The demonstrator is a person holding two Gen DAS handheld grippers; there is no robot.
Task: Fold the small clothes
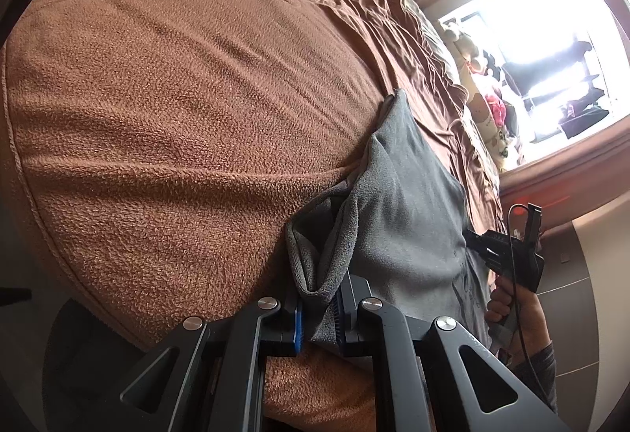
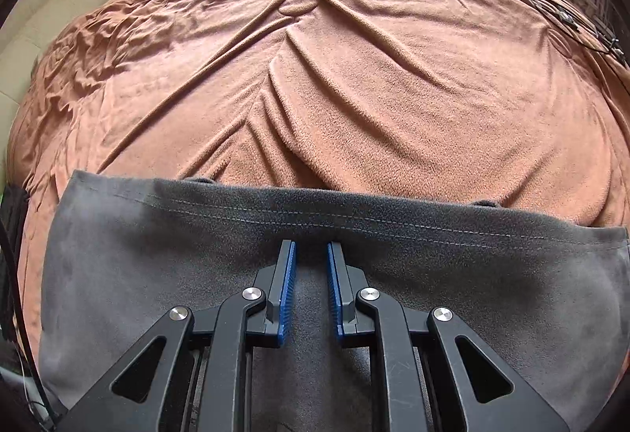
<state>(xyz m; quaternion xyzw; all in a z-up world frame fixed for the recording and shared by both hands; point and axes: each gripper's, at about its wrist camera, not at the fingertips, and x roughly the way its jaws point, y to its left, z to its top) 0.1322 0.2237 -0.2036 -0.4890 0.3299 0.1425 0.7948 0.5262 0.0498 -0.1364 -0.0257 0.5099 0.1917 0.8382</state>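
The grey fleece garment [image 1: 409,203] hangs stretched between the two grippers above a bed covered by a brown fleece blanket [image 1: 177,97]. In the left wrist view its long axis runs from the near gripper away toward the other gripper at the right edge, with one pointed end lying on the blanket farther up the bed. In the right wrist view the garment [image 2: 492,282] spreads wide across the lower half of the picture, its stitched hem running left to right with the wrinkled blanket [image 2: 354,97] beyond it.

The left gripper [image 1: 318,317] is clamped on a bunched fold of the garment: the cloth is squeezed between its blue pads [image 1: 298,325], and a loop of fabric stands up above the fingers. The gripper points forward and down over the bed edge.

The right gripper [image 2: 311,290] points steeply down at the cloth; its blue pads [image 2: 286,294] stand close together with grey fabric seen between them just under the hem, gripping the garment. In the left wrist view the right gripper [image 1: 478,245] meets the garment's far edge, held by a hand [image 1: 512,310] with a dark sleeve and a thin cable hanging beside it.

A bright window [image 1: 551,50] lies beyond the bed.
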